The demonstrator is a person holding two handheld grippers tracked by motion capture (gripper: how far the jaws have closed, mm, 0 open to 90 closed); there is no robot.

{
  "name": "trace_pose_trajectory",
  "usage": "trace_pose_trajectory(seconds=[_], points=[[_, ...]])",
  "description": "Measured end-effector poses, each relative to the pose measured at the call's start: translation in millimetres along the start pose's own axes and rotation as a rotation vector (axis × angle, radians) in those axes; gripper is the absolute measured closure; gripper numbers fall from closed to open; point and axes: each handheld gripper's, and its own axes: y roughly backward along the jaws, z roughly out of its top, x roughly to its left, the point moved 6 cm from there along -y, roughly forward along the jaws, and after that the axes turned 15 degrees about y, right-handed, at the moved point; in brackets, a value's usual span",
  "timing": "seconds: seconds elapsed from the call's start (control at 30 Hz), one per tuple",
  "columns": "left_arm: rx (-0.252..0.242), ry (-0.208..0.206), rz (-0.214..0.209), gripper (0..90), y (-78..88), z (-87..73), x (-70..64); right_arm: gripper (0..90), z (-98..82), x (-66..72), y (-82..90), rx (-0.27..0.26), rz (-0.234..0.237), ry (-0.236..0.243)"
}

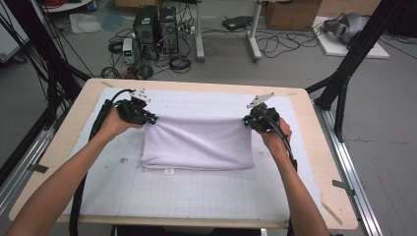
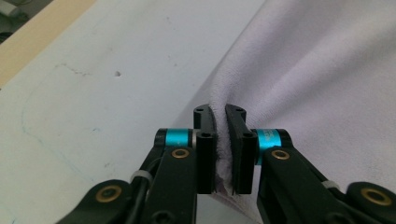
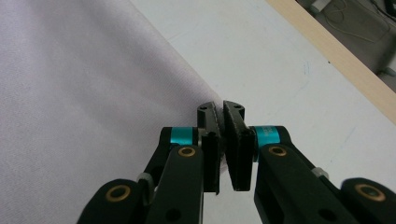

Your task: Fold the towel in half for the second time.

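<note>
Both tools, left point(image 1: 150, 119) and right point(image 1: 247, 123), pinch the towel point(image 1: 199, 145), long axis left-right

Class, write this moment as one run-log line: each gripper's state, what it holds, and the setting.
left gripper: shut on towel corner | right gripper: shut on opposite corner | towel: far edge lifted, near part on mat

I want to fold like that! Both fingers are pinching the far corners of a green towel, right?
Not quite: the towel is pale lilac, not green, as the high view shows. The left fingers and the right fingers do pinch its far corners.
</note>
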Motion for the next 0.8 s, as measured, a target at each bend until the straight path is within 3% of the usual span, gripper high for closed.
trace_pose_trajectory(seconds=[0.07,0.23,0.4,0.57,0.63,0.77,0.8], points=[[-0.013,0.012,-0.019,51.6,-0.6,-0.4,2.0,68.9,0.3,-1.0,-0.3,-0.021,-0.023,-0.023],[-0.082,0.018,-0.036,35.8,13.7,-1.0,-0.1,62.8,-3.9,-4.9,7.8,-0.079,0.010,-0.077],[-0.105,0.004,-0.033,36.7,22.1,-9.3,-4.5,66.5,-0.7,4.0,15.0,-0.109,0.054,-0.053],[-0.146,0.014,-0.061,45.8,22.1,-14.3,-10.8,80.9,1.6,18.9,14.2,-0.143,0.120,-0.031],[-0.134,0.009,-0.070,51.7,18.0,-15.0,-13.7,84.7,0.8,23.6,8.6,-0.134,0.137,-0.026],[-0.096,-0.016,-0.098,53.2,9.5,-18.2,-24.1,88.2,1.5,34.1,-3.7,-0.136,0.181,-0.021],[-0.100,-0.005,-0.112,53.5,8.4,-19.5,-28.3,88.8,1.2,37.0,-5.4,-0.128,0.188,-0.018]])
